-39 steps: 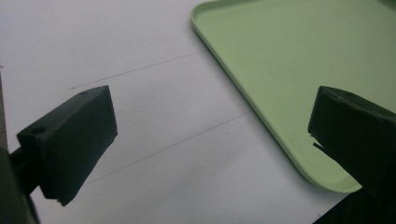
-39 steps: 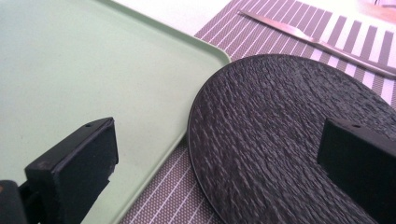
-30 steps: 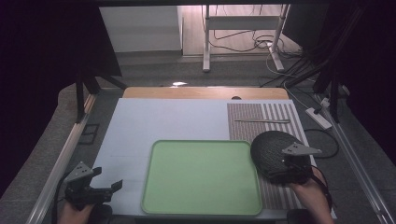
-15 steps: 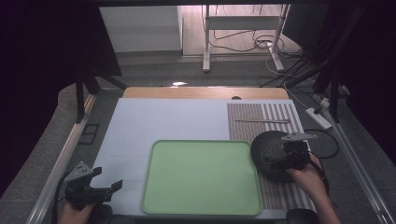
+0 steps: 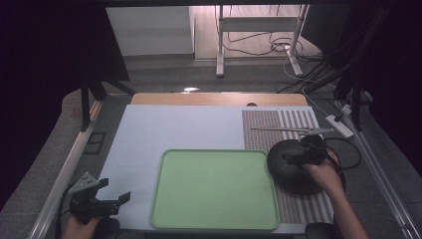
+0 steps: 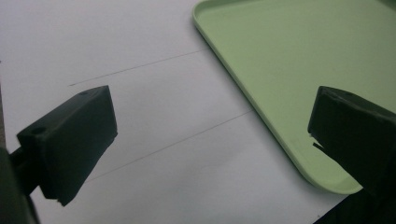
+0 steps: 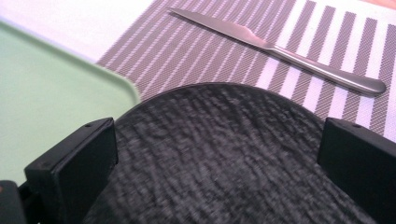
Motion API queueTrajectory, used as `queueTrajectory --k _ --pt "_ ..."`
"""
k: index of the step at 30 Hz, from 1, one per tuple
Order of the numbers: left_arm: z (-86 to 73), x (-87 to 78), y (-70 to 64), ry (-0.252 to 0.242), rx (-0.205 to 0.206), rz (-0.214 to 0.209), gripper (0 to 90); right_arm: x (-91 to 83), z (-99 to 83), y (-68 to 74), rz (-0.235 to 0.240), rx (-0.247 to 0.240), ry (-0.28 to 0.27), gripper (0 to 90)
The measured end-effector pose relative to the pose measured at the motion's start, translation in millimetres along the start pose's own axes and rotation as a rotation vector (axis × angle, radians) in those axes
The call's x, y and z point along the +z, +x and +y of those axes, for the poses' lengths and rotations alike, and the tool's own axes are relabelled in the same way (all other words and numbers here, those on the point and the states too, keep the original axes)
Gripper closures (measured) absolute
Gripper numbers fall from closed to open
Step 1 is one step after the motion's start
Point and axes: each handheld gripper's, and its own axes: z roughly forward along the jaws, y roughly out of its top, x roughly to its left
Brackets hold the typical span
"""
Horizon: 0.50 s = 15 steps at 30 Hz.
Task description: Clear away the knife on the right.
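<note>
The right gripper (image 5: 298, 158) hovers, jaws spread wide, over the dark speckled round plate (image 5: 291, 167), apparently not touching it. The plate lies on the grey striped placemat (image 5: 298, 209), beside the pale green rectangular tray (image 5: 214, 189). The left gripper (image 5: 119, 199) is also open, over the white tabletop (image 5: 169, 129).

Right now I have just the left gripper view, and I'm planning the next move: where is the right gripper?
Observer: The right gripper hovers over a dark round plate, its jaws open on either side of it.
Operator: What does that plate sit on?
Observer: On a striped placemat, at the right edge of the green tray.
Operator: Anything else on the mat?
Observer: A knife lies on it beyond the plate, apart from it.
</note>
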Motion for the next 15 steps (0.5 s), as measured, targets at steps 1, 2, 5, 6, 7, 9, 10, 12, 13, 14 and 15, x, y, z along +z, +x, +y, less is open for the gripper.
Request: queueTrajectory --k 1,2,5,6,7,9,10,12,13,14,15 --pt "0.0 0.0 0.2 0.0 -0.001 0.0 1.4 3.6 1.4 -2.6 -0.001 0.005 0.007 0.0" --pt "0.0 0.0 0.4 -0.001 -0.004 -0.001 1.4 9.0 3.6 -6.0 -0.01 0.011 0.014 0.0" --pt "0.0 -0.1 0.5 -0.001 -0.006 -0.001 1.5 13.6 6.1 -9.1 -0.019 0.017 0.026 0.0" --pt "0.0 -0.1 0.6 -0.001 -0.006 -0.001 1.5 17.5 8.9 -12.0 -0.033 0.018 0.035 0.0" --pt "0.0 -0.1 0.6 -0.001 -0.006 -0.001 1.5 17.5 8.9 -12.0 -0.033 0.018 0.035 0.0" --pt "0.0 0.0 0.8 -0.001 -0.007 -0.002 1.5 21.9 13.4 -17.0 -0.041 0.02 0.044 0.0" --pt "0.0 0.0 0.9 -0.001 -0.008 -0.003 1.6 23.2 15.1 -19.0 -0.04 0.025 0.045 0.0" --pt "0.0 0.0 1.0 -0.002 -0.01 -0.003 1.6 26.2 18.9 -23.7 -0.046 0.04 0.049 0.0" --pt "0.0 0.0 1.0 -0.002 -0.01 -0.003 1.6 28.1 20.7 -25.7 -0.047 0.042 0.051 0.0" --pt "-0.1 -0.1 1.0 -0.002 -0.01 -0.003 1.6 28.1 20.7 -25.7 -0.047 0.042 0.051 0.0" --pt "-0.1 -0.1 1.1 -0.002 -0.011 -0.003 1.6 30.1 22.6 -27.6 -0.047 0.043 0.053 0.0"
